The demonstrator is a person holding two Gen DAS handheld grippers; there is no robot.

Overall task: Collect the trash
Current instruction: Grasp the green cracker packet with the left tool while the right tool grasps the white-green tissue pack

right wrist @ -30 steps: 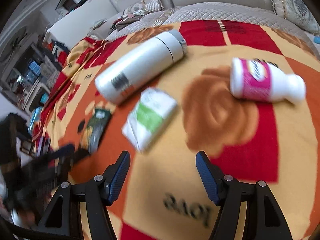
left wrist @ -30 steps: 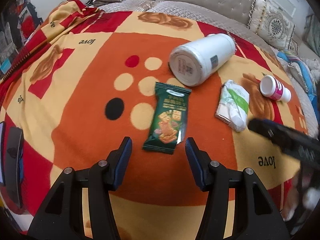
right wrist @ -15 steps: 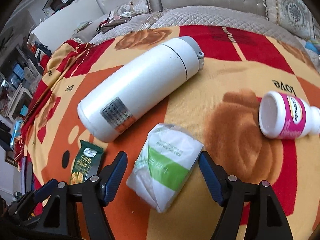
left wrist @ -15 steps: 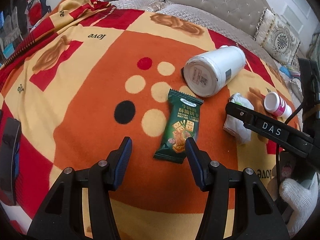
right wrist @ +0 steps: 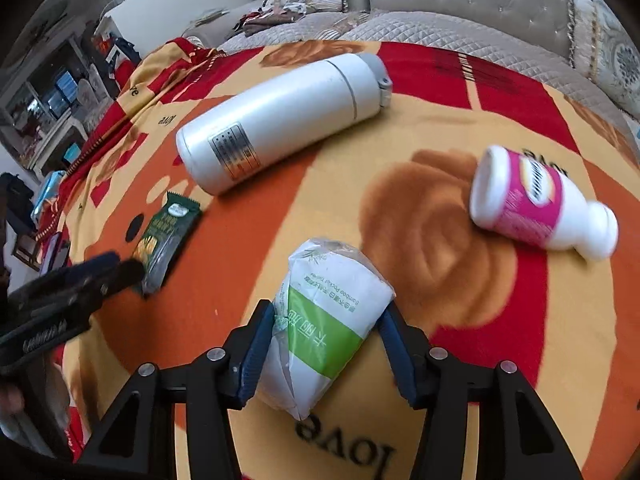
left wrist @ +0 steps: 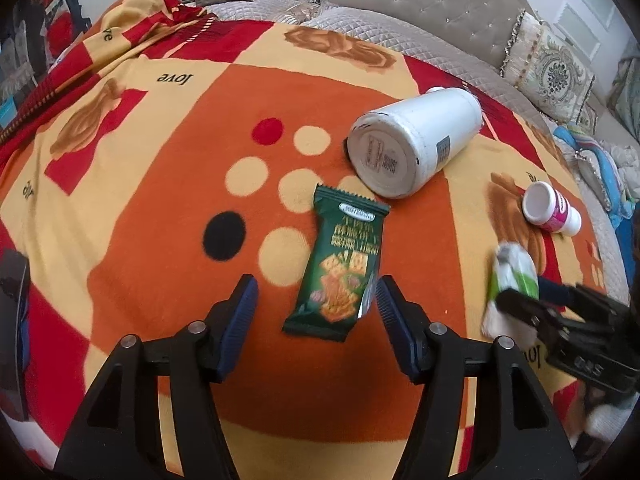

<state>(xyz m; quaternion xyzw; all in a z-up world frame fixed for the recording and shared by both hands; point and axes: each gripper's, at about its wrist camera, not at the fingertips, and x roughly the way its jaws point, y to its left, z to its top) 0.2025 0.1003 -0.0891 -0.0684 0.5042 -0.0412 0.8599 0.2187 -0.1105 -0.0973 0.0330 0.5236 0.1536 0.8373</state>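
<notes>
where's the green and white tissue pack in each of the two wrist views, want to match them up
Left wrist view: the tissue pack is at the right edge, blurred, in the right gripper.
Right wrist view: the tissue pack is at lower centre, between the right gripper's closing jaws, both pads against it.
Shared landmark: the white flask lying on the blanket, up-left of the pack in both views.

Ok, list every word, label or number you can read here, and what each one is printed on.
"love": printed repeatedly on the red, orange and yellow fleece blanket.
"Bamboo Pocket Tissue": on the white and green plastic tissue pack, upside down, beside Chinese characters.
Green foil cracker packet: Chinese characters, too small to read.
White metal flask: label and base print too small.
Pink-labelled white plastic bottle: logo blurred.
</notes>
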